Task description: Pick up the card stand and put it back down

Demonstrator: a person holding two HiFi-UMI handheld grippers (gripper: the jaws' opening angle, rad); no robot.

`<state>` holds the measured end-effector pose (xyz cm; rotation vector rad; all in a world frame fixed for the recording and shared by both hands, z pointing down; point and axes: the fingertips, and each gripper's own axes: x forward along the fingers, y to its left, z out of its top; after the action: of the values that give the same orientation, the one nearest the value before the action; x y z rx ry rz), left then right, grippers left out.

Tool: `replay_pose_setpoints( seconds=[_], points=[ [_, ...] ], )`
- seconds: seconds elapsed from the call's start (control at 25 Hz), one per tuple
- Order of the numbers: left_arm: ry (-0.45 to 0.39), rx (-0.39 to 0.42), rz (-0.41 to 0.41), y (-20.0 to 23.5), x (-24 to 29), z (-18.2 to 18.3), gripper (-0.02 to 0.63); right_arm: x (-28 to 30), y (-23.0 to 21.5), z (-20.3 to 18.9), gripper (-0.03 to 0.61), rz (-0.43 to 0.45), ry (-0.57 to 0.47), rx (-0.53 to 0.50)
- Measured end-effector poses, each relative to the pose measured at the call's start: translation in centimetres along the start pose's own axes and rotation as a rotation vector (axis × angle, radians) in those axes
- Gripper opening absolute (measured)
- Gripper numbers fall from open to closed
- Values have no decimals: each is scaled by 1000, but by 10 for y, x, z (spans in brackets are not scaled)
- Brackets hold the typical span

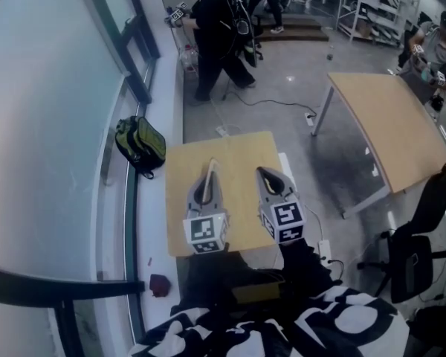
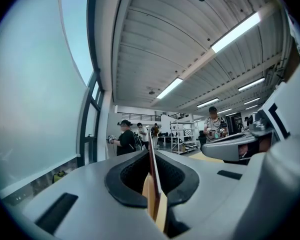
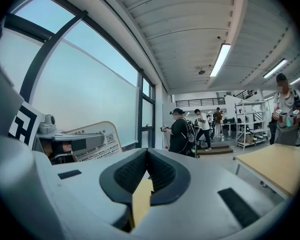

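Pale wood tabletop [image 1: 241,149], small and square, sits under both grippers beside a long frosted window [image 1: 44,125]. Over it, the card stand [image 1: 211,166] is pinched upright in the left gripper [image 2: 153,184], whose ribbed black pads are closed narrowly on the sheet. From the head view and the left gripper view the stand is only a thin pale edge with a tan core. The right gripper view alone shows its face: a white panel with rounded top corners, a tan border, lines of dark print and a small square code. No view shows whether its foot clears the wood. The right gripper [image 3: 147,169] is just beside the left one, its pads pressed together on nothing, with only a wedge of tabletop visible below them. Both grippers have smooth grey shells and marker cubes at the rear. Only the head view shows a green and black backpack [image 1: 141,143] on the window ledge, a larger wooden table [image 1: 390,125] on slim metal legs and a black office chair [image 1: 412,251]. A person in dark clothes [image 1: 215,28] stands farther off on the grey floor. The gripper views add a ribbed ceiling with strip lights [image 2: 237,31].
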<state>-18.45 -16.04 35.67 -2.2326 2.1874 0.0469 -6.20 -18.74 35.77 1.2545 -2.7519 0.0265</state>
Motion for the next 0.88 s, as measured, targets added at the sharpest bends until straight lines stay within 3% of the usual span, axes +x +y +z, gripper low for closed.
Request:
replay_pose_setpoints(
  seconds=[0.88],
  points=[
    [229,-34,-138,-36,47,-97,21,10,-51,-66,21,-104,127,114]
  ],
)
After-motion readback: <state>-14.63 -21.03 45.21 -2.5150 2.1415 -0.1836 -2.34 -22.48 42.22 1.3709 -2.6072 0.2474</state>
